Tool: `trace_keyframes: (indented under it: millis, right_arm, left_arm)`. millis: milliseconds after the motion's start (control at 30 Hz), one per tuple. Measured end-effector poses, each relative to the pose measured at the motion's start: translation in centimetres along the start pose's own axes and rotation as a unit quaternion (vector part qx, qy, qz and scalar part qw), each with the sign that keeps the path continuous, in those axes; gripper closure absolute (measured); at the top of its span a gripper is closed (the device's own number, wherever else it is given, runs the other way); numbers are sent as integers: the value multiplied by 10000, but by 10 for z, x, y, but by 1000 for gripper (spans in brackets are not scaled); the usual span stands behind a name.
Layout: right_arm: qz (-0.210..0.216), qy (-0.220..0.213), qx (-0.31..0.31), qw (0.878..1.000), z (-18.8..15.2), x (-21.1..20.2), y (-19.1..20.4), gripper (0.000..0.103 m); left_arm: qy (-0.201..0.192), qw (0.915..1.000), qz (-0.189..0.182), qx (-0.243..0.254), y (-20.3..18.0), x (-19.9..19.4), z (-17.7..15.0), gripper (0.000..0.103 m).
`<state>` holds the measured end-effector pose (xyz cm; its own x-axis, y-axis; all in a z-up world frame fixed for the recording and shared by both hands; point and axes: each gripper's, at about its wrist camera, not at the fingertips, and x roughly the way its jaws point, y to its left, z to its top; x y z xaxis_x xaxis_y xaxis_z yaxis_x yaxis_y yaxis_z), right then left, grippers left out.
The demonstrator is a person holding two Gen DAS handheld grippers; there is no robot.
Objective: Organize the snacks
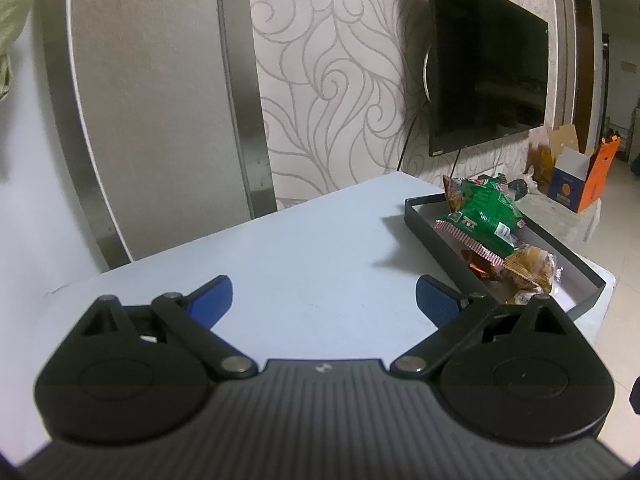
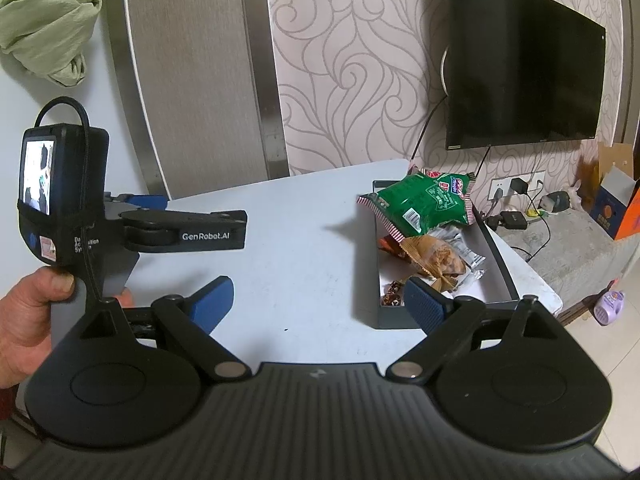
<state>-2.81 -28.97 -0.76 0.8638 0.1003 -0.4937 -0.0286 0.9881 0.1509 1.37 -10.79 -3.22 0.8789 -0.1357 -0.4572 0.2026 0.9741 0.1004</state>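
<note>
Jaws of both grippers are standing wide apart, gripping nothing. Left gripper [image 1: 324, 300] and right gripper [image 2: 318, 300] are hovering over the pale table [image 1: 304, 240]. Snacks, a green bag [image 2: 420, 204] topmost, are lying inside the dark tray [image 2: 498, 256] at the table's right edge.

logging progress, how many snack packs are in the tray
3 clear: green bag on top at the tray's far end, tan packet under it, silver pack beside that. Small dark sweets nearby; more may be hidden.

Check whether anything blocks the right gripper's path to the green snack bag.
Nothing visible does. The open right gripper faces bare white tabletop; the green foil snack bag lies atop the pile in the dark shallow box, uncovered.
</note>
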Motion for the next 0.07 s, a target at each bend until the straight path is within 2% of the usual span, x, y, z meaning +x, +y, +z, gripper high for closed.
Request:
trace_keyframes:
  millis: [67]
  right_arm:
    - [-1, 0, -6, 10000, 0, 1, 0, 9]
  left_arm:
    - [8, 10000, -17, 12, 0, 1, 0, 3]
